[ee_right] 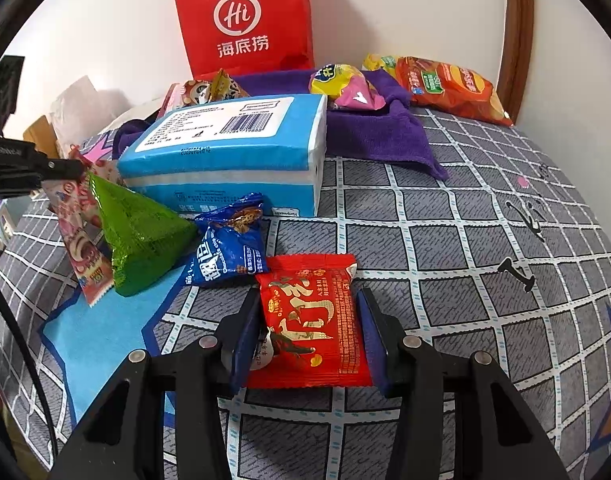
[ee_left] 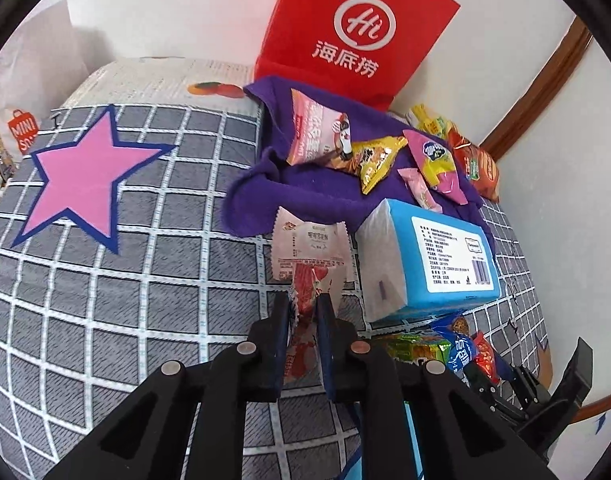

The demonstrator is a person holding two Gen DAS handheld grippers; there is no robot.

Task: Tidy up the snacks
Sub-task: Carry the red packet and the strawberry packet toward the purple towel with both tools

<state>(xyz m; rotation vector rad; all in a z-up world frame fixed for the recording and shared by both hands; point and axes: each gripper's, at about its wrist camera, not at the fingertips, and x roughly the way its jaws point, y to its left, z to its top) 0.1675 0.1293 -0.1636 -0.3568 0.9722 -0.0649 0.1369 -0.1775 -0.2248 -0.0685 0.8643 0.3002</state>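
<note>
Left gripper [ee_left: 305, 308] clamps pink wrapper [ee_left: 311, 280] | right gripper [ee_right: 307, 328] straddles red packet [ee_right: 311, 320], jaws apart | sorting early, purple cloth [ee_left: 305, 184] snacks remain.

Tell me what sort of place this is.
Likely a bedroom: snacks lie on a bed with a grey checked sheet against a white wall, with a red paper bag and tissue pack.
</note>
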